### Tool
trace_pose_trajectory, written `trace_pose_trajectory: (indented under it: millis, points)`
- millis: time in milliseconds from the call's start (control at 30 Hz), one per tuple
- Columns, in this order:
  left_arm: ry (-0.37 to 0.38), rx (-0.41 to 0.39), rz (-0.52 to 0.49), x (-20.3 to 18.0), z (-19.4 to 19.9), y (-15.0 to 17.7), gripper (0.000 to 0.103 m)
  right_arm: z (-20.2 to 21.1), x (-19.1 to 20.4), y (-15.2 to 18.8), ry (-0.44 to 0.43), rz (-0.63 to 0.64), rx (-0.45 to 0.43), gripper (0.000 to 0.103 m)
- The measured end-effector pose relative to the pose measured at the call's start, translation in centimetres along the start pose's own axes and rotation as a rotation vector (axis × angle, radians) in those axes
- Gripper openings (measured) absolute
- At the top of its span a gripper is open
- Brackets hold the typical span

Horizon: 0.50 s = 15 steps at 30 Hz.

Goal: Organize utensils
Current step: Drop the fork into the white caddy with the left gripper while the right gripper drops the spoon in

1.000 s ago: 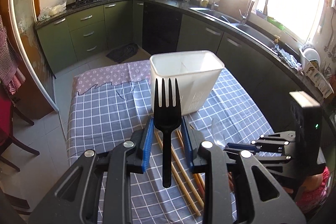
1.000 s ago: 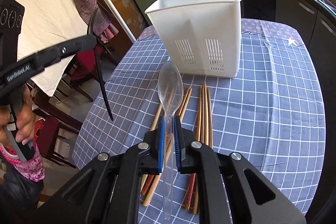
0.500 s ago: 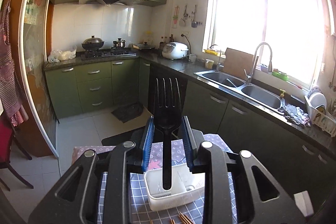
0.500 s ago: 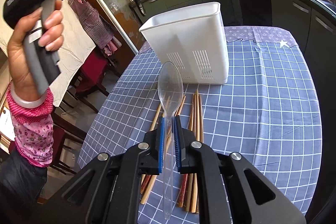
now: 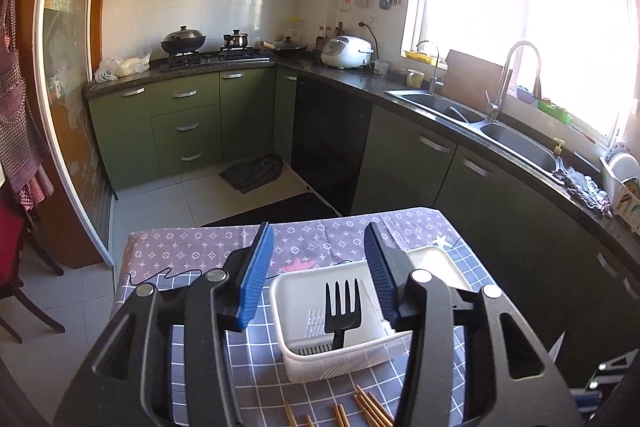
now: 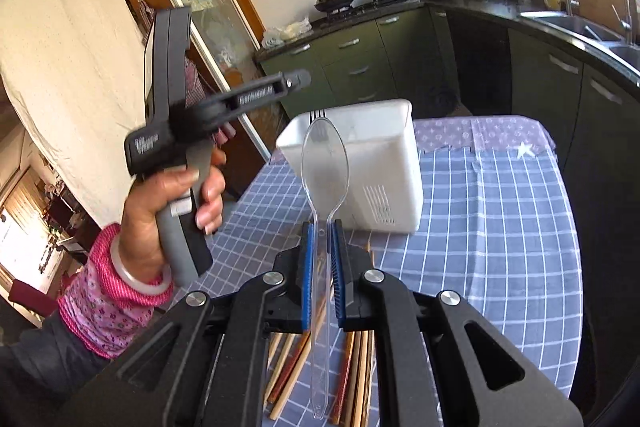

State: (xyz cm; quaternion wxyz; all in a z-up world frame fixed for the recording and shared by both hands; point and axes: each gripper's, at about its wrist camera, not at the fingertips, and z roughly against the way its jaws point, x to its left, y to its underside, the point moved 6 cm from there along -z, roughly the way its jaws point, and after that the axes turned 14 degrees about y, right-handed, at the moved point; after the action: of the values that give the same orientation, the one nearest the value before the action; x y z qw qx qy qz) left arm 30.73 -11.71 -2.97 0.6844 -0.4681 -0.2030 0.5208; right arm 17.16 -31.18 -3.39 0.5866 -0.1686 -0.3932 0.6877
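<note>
A black fork (image 5: 342, 311) stands tines up inside the white slotted basket (image 5: 280, 301) on the checked tablecloth. My left gripper (image 5: 318, 239) hovers above the basket with its jaws opening; the pads touch nothing. In the right wrist view a hand holds that left gripper (image 6: 294, 81) up to the left of the basket (image 6: 384, 163), and the fork's tines (image 6: 318, 114) peek over the rim. My right gripper (image 6: 322, 227) is shut on the handle of a clear plastic spoon (image 6: 325, 155), bowl pointing toward the basket. Wooden chopsticks (image 6: 356, 367) lie on the cloth beneath it.
The table (image 6: 500, 227) ends close behind the basket and at the right. Green cabinets (image 5: 188, 123), a stove and a sink (image 5: 480, 123) line the far walls. A person's hand and pink sleeve (image 6: 120, 291) are at the left. Chopstick ends (image 5: 368, 407) show near the left gripper.
The left gripper's jaws have spread and the fork has dropped from them into the basket. The right gripper has risen with the spoon, and the basket now looks nearer.
</note>
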Motion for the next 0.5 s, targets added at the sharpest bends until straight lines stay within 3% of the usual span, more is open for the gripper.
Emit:
trace_pose_trajectory:
  millis: [167,300,500]
  points:
    - [-0.031,-0.067,-0.011,0.2,4.0,-0.3,0.049,1.1,0.7,-7.1,0.038,-0.015,-0.245,0.009]
    - [-0.035,-0.072,-0.028,0.2,7.0,0.7,0.05,-0.6,1.0,-11.9,0.097,-0.033,-0.42,0.01]
    - [-0.029,-0.048,-0.039,0.5,9.8,2.5,0.05,-6.3,1.2,-15.2,0.206,-0.01,-0.507,0.01]
